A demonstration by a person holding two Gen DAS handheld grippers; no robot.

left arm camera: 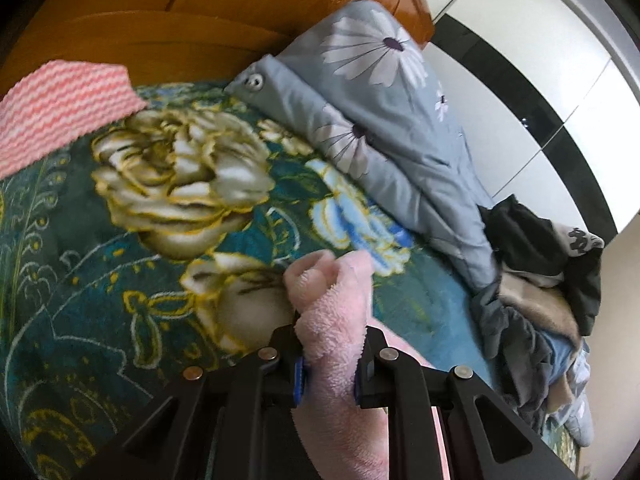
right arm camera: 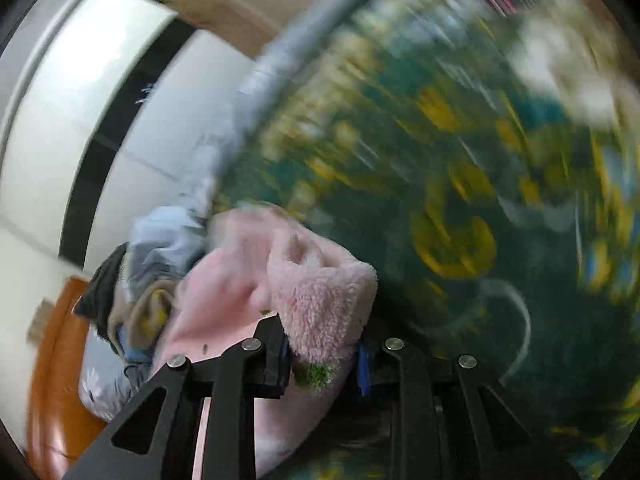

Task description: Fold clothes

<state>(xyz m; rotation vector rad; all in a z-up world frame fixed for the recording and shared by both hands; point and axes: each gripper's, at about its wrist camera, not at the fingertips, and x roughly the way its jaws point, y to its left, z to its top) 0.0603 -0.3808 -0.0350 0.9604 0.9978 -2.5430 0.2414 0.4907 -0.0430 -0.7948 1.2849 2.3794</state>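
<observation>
The left hand-held gripper (left arm camera: 330, 360) is pinching a bunched fold of the pink fleece garment (left arm camera: 336, 320) between its narrowed fingers, the cloth bulging ahead of the tips over the green floral blanket (left arm camera: 120, 240). The right hand-held gripper (right arm camera: 322, 354) is likewise clamping a thick fold of the same garment (right arm camera: 320, 296), with a heap of clothes (right arm camera: 132, 280) lying to its left.

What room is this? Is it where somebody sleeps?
Most likely a bedroom. There is a bed with a flowery green blanket, a wooden headboard, a grey quilt bunched along one side, and a pile of clothes waiting to be folded.
</observation>
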